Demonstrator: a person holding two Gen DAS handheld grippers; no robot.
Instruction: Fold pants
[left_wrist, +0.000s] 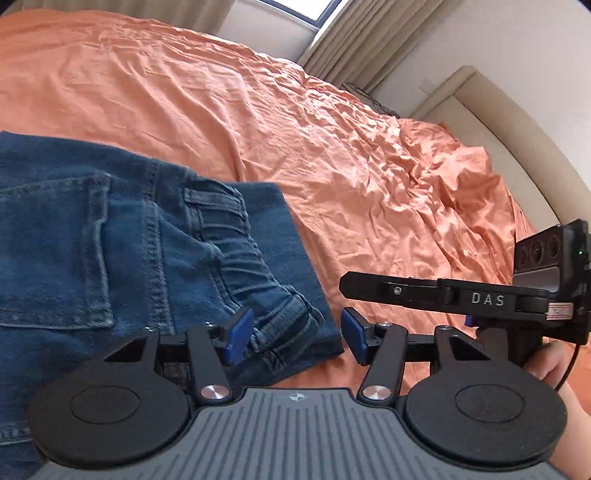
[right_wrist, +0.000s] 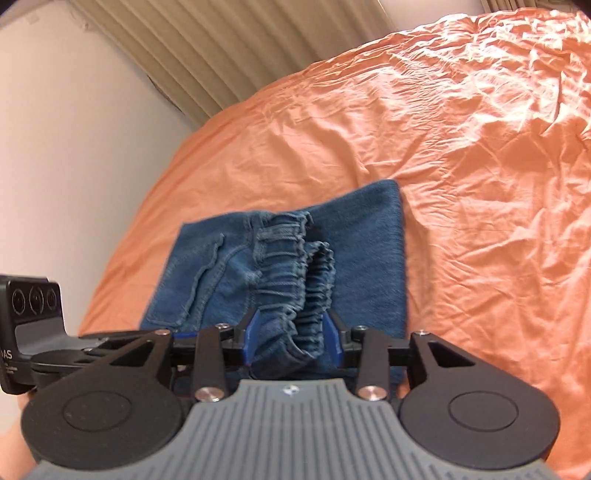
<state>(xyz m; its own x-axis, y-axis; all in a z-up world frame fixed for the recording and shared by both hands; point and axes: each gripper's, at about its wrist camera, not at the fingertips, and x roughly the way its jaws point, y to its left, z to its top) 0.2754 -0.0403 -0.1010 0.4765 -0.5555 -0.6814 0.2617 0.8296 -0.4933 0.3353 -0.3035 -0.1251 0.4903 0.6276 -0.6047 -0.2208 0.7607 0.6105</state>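
Denim pants (left_wrist: 122, 251), dark blue and folded into a compact stack, lie on a bed covered by a wrinkled orange sheet (left_wrist: 332, 155). A back pocket faces up, and the gathered elastic waistband (right_wrist: 295, 280) bunches along the top layer, near the edge of the stack closest to both cameras.

Seen from the left wrist, the left tool (left_wrist: 295, 336) stands wide apart at the corner of the fold. Its blue pads (left_wrist: 238, 336) flank the waistband end without pressing on it: one pad is just beside the cloth, the other hangs over bare sheet.

From the right wrist, the right tool (right_wrist: 291, 339) is at a middling width with the ruffled waistband lying between its blue fingers (right_wrist: 251, 338). The cloth fills most of the gap, but whether the pads actually squeeze it cannot be told from this view; the fabric looks loose, not pinched.

Each tool shows in the other's view, at the side of the frame, with part of a hand (left_wrist: 554, 362) behind the right one. Beige pleated curtains (right_wrist: 207, 51) hang beyond the bed, and a pale padded headboard (left_wrist: 517, 122) runs along one side.
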